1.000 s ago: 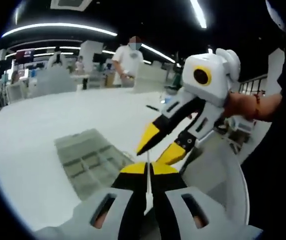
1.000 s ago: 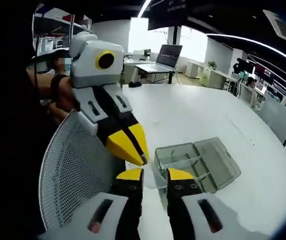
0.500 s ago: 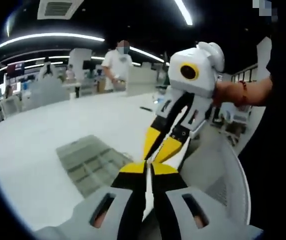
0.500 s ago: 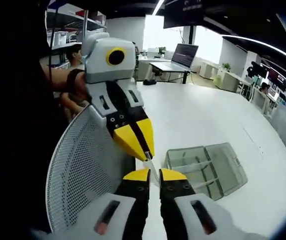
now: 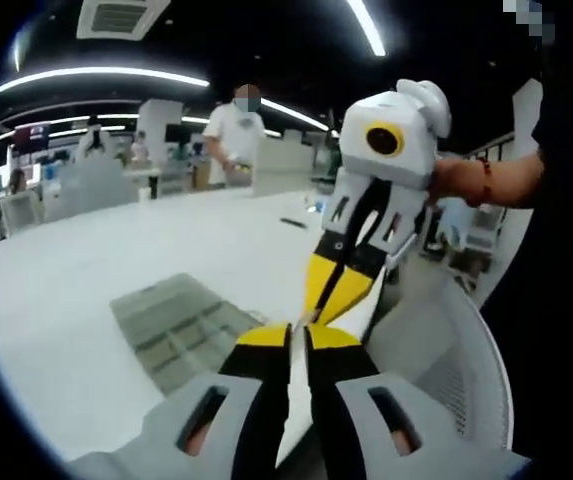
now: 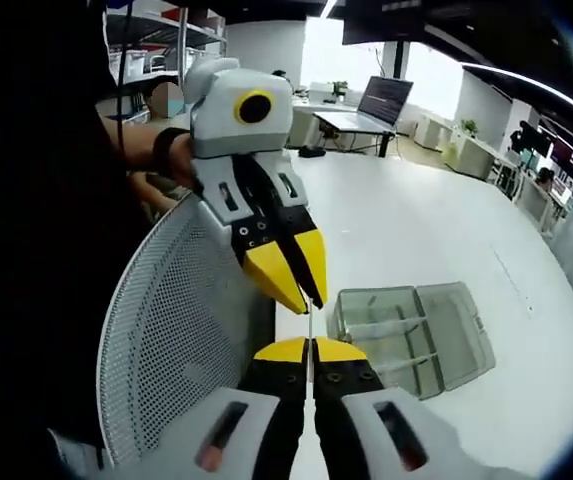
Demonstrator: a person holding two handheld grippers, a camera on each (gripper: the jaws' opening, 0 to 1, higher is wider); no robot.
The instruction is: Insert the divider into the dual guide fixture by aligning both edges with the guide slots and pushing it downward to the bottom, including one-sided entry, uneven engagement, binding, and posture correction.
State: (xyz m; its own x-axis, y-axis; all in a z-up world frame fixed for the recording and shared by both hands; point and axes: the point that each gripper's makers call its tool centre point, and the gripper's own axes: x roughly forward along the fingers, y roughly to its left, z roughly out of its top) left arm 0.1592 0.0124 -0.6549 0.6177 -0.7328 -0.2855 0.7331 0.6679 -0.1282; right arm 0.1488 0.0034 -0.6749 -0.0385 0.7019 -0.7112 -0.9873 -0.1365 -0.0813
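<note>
The thin divider (image 6: 309,330) hung edge-on in the air, pinched by both the left hand-held gripper (image 6: 301,290) and the right hand-held gripper (image 6: 309,347), above the clear fixture (image 6: 411,335) on the white bench (image 6: 416,230), beside a mesh chair back (image 6: 181,330).

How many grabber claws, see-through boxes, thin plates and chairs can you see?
Yellow-tipped two-jaw grippers: 2, left gripper and right gripper
Clear plastic compartment fixture: 1
Thin pale divider plate pinched between the grippers: 1
White mesh chair back: 1
Total: 5
</note>
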